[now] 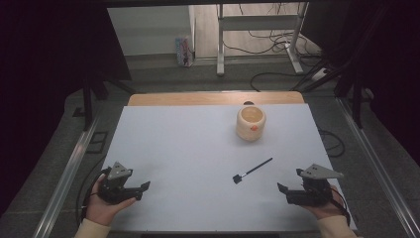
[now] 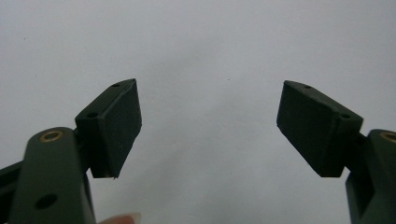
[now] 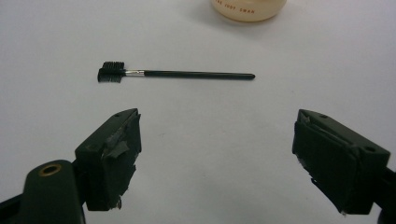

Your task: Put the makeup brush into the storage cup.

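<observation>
White table sheet, grey floor, cables, metal frame

The left hand comes in at the near left corner of the table, palm up, cradling the black two-jaw left gripper, which points toward the table's middle. Its jaws stand wide apart. The right hand enters at the near right corner, holding the black right gripper aimed leftward, its jaws likewise spread wide.
</observation>
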Available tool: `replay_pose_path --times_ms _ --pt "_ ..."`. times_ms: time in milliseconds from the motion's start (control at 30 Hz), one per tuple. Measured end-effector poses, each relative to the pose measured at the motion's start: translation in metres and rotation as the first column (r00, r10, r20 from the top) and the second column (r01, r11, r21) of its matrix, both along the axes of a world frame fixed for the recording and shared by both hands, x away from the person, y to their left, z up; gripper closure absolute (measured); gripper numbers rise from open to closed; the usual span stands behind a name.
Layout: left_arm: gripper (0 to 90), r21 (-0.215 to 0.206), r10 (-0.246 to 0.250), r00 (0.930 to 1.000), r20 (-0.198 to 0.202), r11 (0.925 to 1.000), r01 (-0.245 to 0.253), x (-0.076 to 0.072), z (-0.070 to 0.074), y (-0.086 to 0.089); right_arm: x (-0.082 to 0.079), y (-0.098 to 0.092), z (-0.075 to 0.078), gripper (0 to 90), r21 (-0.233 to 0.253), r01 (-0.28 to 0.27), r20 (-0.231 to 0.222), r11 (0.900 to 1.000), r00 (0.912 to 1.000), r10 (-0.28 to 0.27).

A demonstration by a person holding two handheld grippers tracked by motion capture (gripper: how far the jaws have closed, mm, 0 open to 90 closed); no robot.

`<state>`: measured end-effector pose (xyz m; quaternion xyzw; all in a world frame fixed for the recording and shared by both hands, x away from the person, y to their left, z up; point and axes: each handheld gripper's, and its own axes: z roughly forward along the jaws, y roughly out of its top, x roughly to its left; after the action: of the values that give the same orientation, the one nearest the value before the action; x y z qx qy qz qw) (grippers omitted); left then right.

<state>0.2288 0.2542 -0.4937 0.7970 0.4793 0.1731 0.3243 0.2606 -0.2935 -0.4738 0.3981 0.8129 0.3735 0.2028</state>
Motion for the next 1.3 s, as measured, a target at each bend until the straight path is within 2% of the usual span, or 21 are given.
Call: replay_pose_path --times_ms 167,500,700,767,1000,1033,1300 --pt "22.5 0.005 -0.006 1.0000 -0.004 1.0000 0.006 -0.001 0.000 0.000 0.001 0.001 -0.001 16.1 -0.005 -0.010 -0.015 1.000 0.9998 0.010" --pt "22.4 -0.004 0.001 1.0000 -0.002 1.0000 -0.001 -0.002 0.000 -0.001 0.003 0.001 -0.001 16.6 -0.009 -0.010 -0.015 1.000 0.9998 0.010" --pt "22.4 0.000 -0.001 1.0000 0.000 1.0000 0.001 0.004 0.002 -0.004 0.002 -0.001 -0.003 16.9 -0.003 -0.004 -0.029 1.000 0.9996 0.004" --pt "22.5 0.017 -0.010 0.9999 -0.004 0.9998 0.010 0.006 0.002 -0.007 0.002 -0.002 -0.003 16.9 -0.002 -0.001 -0.029 1.000 0.9996 0.001" --pt "22.7 0.029 -0.016 0.9999 0.004 0.9995 0.016 0.004 0.007 -0.015 0.006 -0.001 -0.003 16.9 0.005 -0.006 -0.028 1.000 0.9996 0.006" --pt "22.7 0.020 -0.013 0.9999 0.008 0.9997 0.013 0.004 0.007 -0.017 0.007 -0.001 -0.003 16.9 0.004 -0.010 -0.025 1.000 0.9996 0.010" --pt "23.7 0.042 -0.042 0.9991 -0.012 0.9982 0.042 0.004 0.008 -0.029 0.011 0.001 -0.005 17.3 -0.011 -0.026 -0.037 1.000 0.9990 0.025"
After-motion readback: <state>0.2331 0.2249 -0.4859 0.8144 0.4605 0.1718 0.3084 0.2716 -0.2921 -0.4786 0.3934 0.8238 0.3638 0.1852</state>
